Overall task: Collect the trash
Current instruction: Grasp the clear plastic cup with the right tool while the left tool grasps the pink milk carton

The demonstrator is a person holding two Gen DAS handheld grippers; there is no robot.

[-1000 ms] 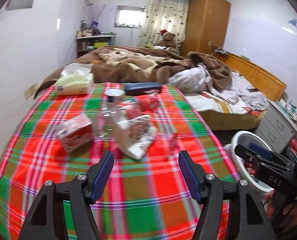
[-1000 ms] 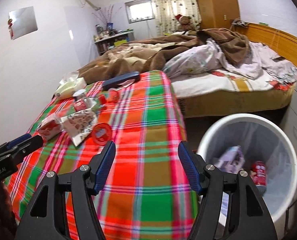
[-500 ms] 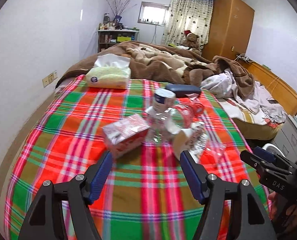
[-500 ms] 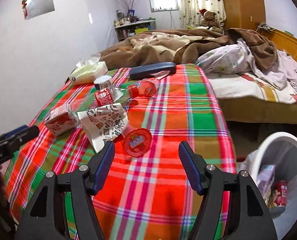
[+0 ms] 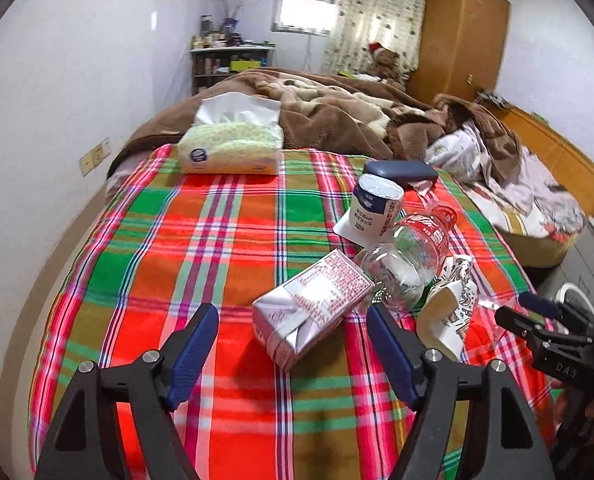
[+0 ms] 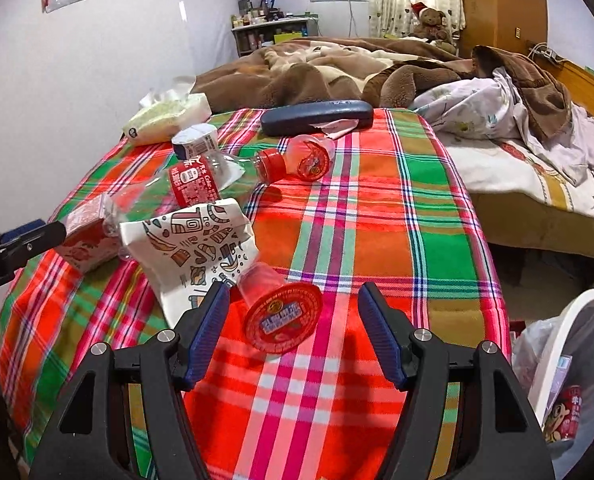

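1. Both grippers have swung away from the bin side and closed in on the litter on the plaid blanket (image 5: 225,236); the white trash bin (image 6: 577,344), large in the right wrist view a second ago, now sits at the lower right edge.
2. Left gripper (image 5: 293,354): its jaws have just been opening and stand apart, nothing pressed between them. The red-and-white carton (image 5: 311,304) lies between the blue pads at their far end, tilted, touching neither.
3. Right gripper (image 6: 293,334): jaws apart and empty. A clear cup with a red printed lid (image 6: 283,316) lies on its side between the fingers, lid toward the camera, beside the patterned paper bag (image 6: 189,246).
4. I judge this the approach before a pick-up, one item lined up for each hand.
5. Next, each gripper needs to drop over its item and squeeze: across the carton's narrow sides on the left, across the cup's body on the right. The cup looks thin and round, so it may roll or crumple.
6. More trash waits farther off: a clear bottle (image 5: 411,254) just behind the carton, and a small red-capped bottle (image 6: 297,160) near the dark case (image 6: 317,118).
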